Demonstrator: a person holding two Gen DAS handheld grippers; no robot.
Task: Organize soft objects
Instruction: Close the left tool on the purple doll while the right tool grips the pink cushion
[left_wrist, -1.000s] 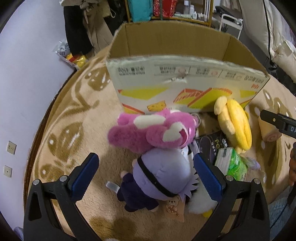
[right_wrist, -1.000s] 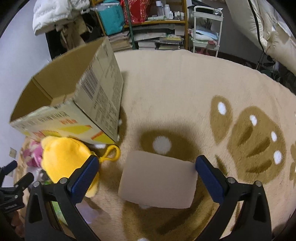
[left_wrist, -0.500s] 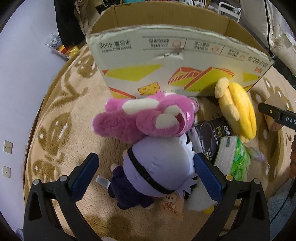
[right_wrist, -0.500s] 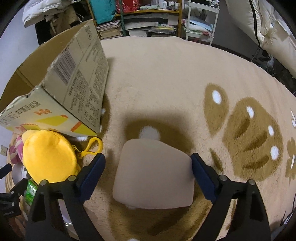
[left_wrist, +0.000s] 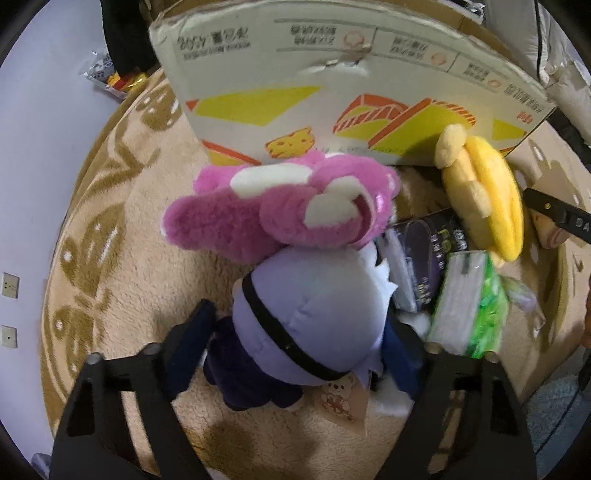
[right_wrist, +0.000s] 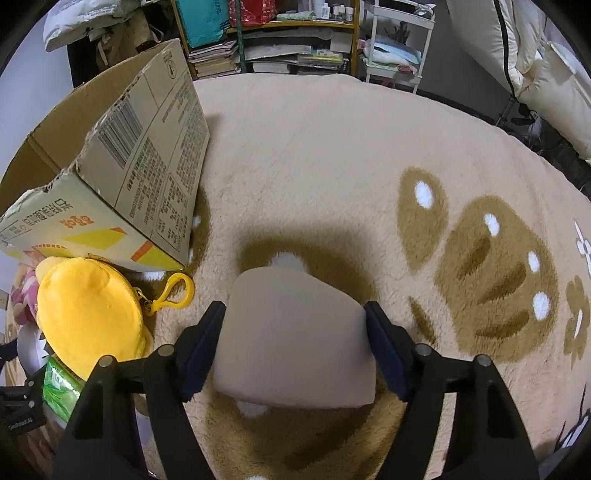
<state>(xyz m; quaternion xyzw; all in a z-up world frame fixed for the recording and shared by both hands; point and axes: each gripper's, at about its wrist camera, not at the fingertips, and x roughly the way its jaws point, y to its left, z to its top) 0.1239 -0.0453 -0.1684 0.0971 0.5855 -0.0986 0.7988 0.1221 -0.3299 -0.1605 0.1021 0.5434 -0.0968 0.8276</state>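
Beside cardboard box (left_wrist: 332, 96) on rug (right_wrist: 332, 147): left claw (left_wrist: 295, 343) just closing around purple plush (left_wrist: 310, 314), contact seemingly made; right claw (right_wrist: 295, 343) closing, pads touching beige cushion (right_wrist: 295, 339), both for boxing.

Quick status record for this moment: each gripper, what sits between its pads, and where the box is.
left gripper: jaws just closing, pads at the sides of the purple plush
right gripper: jaws just closing, pads against the tan cushion
cardboard box: on the rug, top open
pink plush: lying by the box
yellow plush: beside the box corner
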